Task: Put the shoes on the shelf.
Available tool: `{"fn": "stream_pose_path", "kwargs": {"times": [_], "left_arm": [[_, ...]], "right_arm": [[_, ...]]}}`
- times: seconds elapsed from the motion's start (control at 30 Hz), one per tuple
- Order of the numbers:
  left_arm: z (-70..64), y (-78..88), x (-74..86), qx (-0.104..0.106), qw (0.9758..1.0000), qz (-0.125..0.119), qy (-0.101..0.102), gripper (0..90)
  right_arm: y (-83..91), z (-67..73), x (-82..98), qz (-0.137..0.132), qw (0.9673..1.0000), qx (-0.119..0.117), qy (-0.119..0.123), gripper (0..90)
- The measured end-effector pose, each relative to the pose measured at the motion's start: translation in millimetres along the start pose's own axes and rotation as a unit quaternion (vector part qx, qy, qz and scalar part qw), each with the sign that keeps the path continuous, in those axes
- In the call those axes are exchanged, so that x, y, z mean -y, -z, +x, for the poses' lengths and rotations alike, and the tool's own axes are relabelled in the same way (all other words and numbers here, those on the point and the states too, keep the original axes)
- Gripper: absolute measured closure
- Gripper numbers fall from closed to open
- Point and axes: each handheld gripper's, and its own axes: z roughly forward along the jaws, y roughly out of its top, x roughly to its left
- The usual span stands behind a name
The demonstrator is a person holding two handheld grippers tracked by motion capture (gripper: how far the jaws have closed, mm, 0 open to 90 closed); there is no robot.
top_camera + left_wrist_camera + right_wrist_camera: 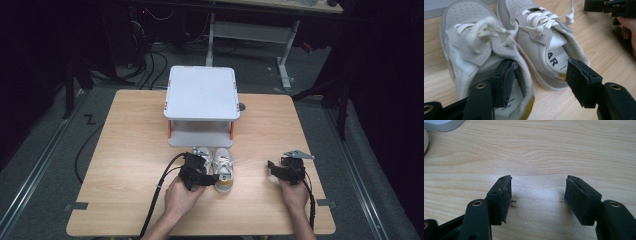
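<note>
Sneakers, one pair, small, white and grey with yellow heel trim.

High view: the pair stands side by side on the wooden table, toes toward a white two-tier rack with orange posts, just in front of its lower shelf. The left gripper is over the left sneaker's heel, held by the left hand; the shoe beneath it is largely hidden. The right gripper, in the right hand, rests on the table well apart from the shoes, a grey three-cornered plate on top. No lettering is legible at this distance.

Left gripper view: the left sneaker and right sneaker are seen close, laces tied. The right shoe's insole bears black letters "AR"; the rest of the word is cut off by the collar. One jaw sits inside the left sneaker's opening, the other outside the right sneaker's heel; the jaws stand partly open and the pads press on nothing. Print on the left insole is too blurred to read. The other gripper appears at the top right corner.

Right gripper view: the jaws stand wide apart over bare wood grain with nothing between them. A corner of the rack is cut off at the top left.
</note>
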Motion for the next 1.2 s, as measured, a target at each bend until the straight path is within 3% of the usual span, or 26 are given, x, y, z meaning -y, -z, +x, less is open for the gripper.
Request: {"fn": "stream_pose_path", "kwargs": {"times": [0.1,0.37,0.53,0.57,0.63,0.73,0.83,0.93,1.1,1.2], "left_arm": [[0.0,-2.9,-3.5,0.005,0.9998,0.002,0.019,39.0],[-2.3,-7.5,-9.7,0.003,0.9996,0.004,0.026,40.8],[-9.6,-15.9,-10.6,-0.027,0.9996,0.007,0.007,43.9],[-10.2,-17.1,-10.7,-0.035,0.9993,0.008,-0.004,46.1],[-13.5,-22.3,-8.9,-0.062,0.9975,0.009,-0.033,53.0],[-17.3,-27.3,-7.9,-0.077,0.9961,0.002,-0.043,55.0],[-22.7,-30.0,-8.6,-0.100,0.9929,0.006,-0.065,57.5],[-23.9,-30.6,-7.8,-0.109,0.9909,0.006,-0.080,60.6],[-23.8,-30.1,-7.3,-0.110,0.9903,0.005,-0.084,65.8],[-26.3,-27.4,-2.9,-0.108,0.9900,0.000,-0.091,74.2]], "right_arm": [[0.0,0.0,0.0,0.000,1.0000,0.000,0.000,38.4],[-0.2,0.4,-0.1,0.000,1.0000,0.001,0.001,38.5],[-0.3,1.2,-0.1,0.001,1.0000,0.003,0.004,38.5],[-0.2,1.2,-0.1,0.001,1.0000,0.003,0.004,38.4],[-0.2,1.2,-0.1,0.001,1.0000,0.003,0.004,38.5],[-0.2,1.4,-0.1,0.002,1.0000,0.005,0.006,38.4],[-0.3,1.8,0.0,0.002,1.0000,0.005,0.008,38.5],[-0.6,1.9,-0.3,0.002,0.9999,0.005,0.008,38.5],[-0.8,2.9,-0.3,0.003,0.9999,0.009,0.013,38.5],[-0.8,2.8,-0.3,0.002,0.9999,0.009,0.012,38.5]]}}
